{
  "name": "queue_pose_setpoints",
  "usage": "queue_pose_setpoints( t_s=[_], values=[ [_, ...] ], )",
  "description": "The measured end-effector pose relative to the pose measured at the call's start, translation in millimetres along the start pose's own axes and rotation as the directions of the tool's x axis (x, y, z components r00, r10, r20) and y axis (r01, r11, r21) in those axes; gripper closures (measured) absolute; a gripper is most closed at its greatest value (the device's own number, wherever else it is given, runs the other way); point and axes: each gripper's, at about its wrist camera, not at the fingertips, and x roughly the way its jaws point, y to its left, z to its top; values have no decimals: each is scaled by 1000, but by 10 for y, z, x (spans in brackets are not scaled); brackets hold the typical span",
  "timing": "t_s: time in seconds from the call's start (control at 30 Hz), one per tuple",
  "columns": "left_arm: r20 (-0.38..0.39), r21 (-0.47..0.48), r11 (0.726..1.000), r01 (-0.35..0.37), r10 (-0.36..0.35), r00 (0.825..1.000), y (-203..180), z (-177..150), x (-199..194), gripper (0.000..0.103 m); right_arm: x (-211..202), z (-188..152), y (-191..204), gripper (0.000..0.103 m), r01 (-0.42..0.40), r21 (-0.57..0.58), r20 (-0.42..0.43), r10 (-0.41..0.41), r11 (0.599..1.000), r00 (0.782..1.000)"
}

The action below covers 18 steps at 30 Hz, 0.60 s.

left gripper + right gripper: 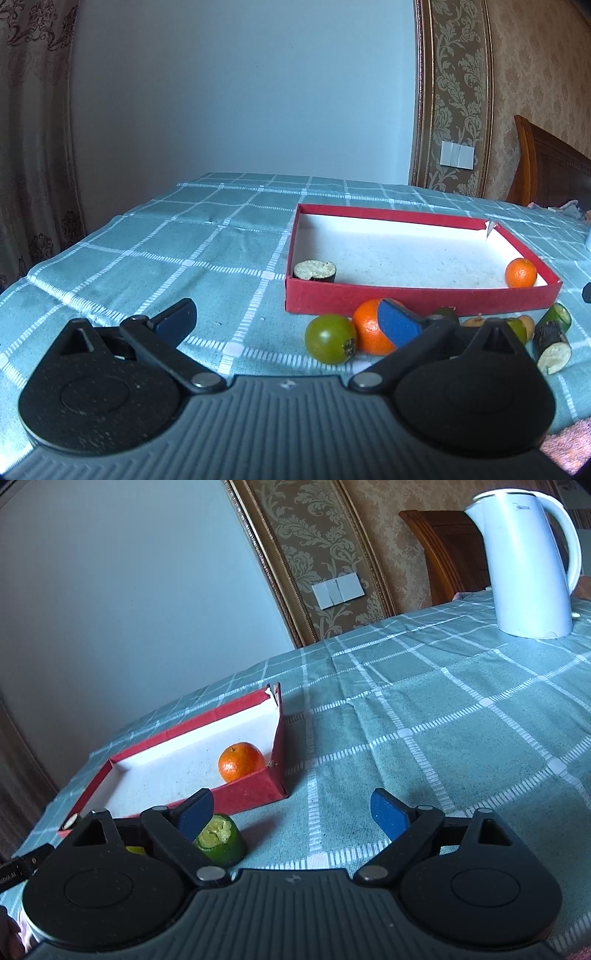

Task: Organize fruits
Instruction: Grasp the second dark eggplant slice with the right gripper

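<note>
- Left wrist view: the left tongs (pixel 288 317) hung low over the counter (pixel 147 258) with jaws wide apart and empty, aimed toward the loose fruit; a green tomato (pixel 330 339) and a large orange (pixel 369 326) lay touching just in front of the red box (pixel 406 299), probably waiting to be sorted
- Inside the box sat a small orange (pixel 521 273) in the right near corner and a dark cut piece (pixel 314 271) in the left near corner, likely kept separate by kind
- Right wrist view: the right tongs (pixel 291 812) were likewise spread, gripping nothing, tilted, with a cut green fruit (pixel 221 840) beside the left finger; a white kettle (pixel 532 561) stood well apart
</note>
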Motion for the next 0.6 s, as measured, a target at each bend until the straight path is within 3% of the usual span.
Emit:
queue_pose_setpoints(
  t_s=[0.2,0.47,0.6],
  values=[
    [3,27,1000,14,-14,1000,-39,-3,-6,0,-22,-96,392,11,-45,-284,-71,26,958,997],
    [-4,9,1000,8,-8,1000,-16,-1,9,0,-138,-266,673,12,-147,-412,-139,97,899,986],
    [-4,7,1000,3,-3,1000,-19,0,11,0,-91,-305,742,13,-180,-402,-181,114,898,977]
  ],
)
